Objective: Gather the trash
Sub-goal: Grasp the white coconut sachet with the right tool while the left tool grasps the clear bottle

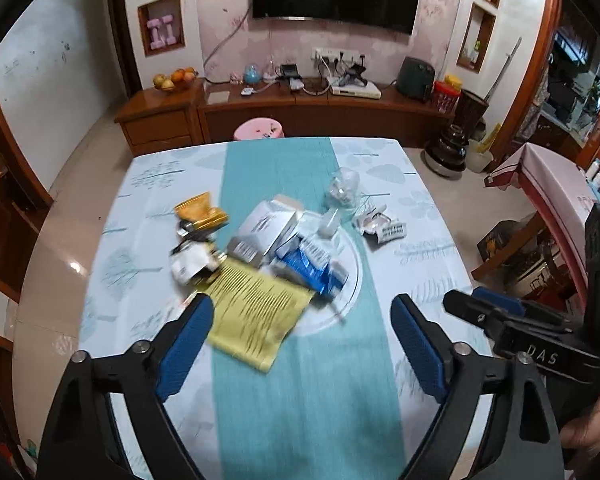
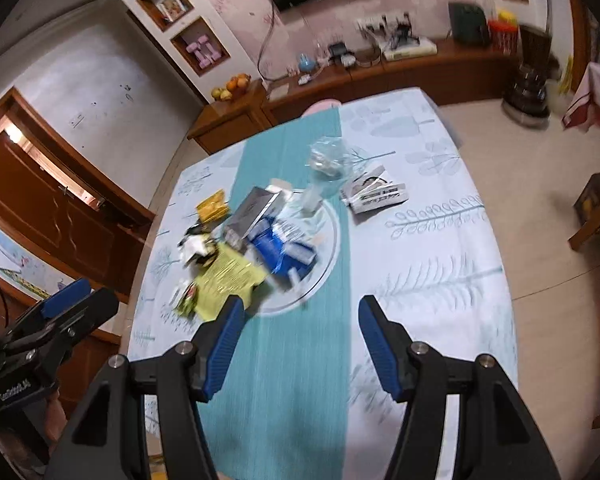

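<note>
Much trash point(image 1: 260, 252) blurred (labels unreadable).

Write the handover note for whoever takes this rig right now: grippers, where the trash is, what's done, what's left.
Left gripper: open, empty, above the near part of the table.
Right gripper: open, empty, beside the left one.
Trash: a loose pile mid-table, with the yellow sheet nearest, blue packet and grey box over the clear plate, gold wrapper at left, clear crumpled plastic behind, black-and-white wrapper apart at right.
Done: nothing picked up.
Left: collect everything; no bin is in view.
</note>
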Demonstrator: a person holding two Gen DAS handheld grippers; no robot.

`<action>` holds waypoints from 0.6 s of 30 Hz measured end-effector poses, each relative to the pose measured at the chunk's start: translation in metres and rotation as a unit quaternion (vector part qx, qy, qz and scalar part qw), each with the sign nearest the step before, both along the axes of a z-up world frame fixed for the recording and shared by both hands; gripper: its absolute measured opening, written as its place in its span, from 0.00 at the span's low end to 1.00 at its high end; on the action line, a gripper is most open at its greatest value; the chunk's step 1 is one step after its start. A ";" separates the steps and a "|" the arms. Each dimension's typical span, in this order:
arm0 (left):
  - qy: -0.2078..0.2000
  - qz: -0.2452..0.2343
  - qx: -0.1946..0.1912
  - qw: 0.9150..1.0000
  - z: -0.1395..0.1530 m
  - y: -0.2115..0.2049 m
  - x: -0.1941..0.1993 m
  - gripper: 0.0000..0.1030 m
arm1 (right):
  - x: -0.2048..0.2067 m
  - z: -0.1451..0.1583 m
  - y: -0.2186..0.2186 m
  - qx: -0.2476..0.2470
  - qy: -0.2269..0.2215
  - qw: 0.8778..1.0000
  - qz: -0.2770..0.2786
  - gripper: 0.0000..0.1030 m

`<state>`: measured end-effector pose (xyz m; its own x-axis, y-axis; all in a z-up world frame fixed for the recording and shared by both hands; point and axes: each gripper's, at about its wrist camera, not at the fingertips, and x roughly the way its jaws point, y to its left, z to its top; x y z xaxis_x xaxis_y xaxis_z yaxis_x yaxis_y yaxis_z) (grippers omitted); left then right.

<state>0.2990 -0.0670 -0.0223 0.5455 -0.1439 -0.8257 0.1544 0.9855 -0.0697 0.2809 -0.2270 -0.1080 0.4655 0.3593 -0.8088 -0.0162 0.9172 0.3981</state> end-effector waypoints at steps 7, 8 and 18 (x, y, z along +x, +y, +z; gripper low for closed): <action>0.025 -0.010 0.036 0.999 -0.038 -0.044 0.081 0.65 | 0.079 -0.058 -0.025 0.052 0.073 0.996 -0.007 0.58; 0.030 -0.010 0.039 0.999 -0.043 -0.048 0.089 0.62 | 0.090 -0.066 -0.026 0.060 0.083 0.995 -0.012 0.58; 0.079 0.016 0.031 0.996 -0.088 -0.055 0.151 0.52 | 0.165 -0.128 -0.030 0.084 0.152 0.983 -0.056 0.58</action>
<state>0.4499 -0.1222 -0.1100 0.4114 -0.0744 -0.9084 0.1155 0.9929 -0.0290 0.4464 -0.2566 -0.2356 0.2546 0.4601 -0.8506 0.2242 0.8275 0.5147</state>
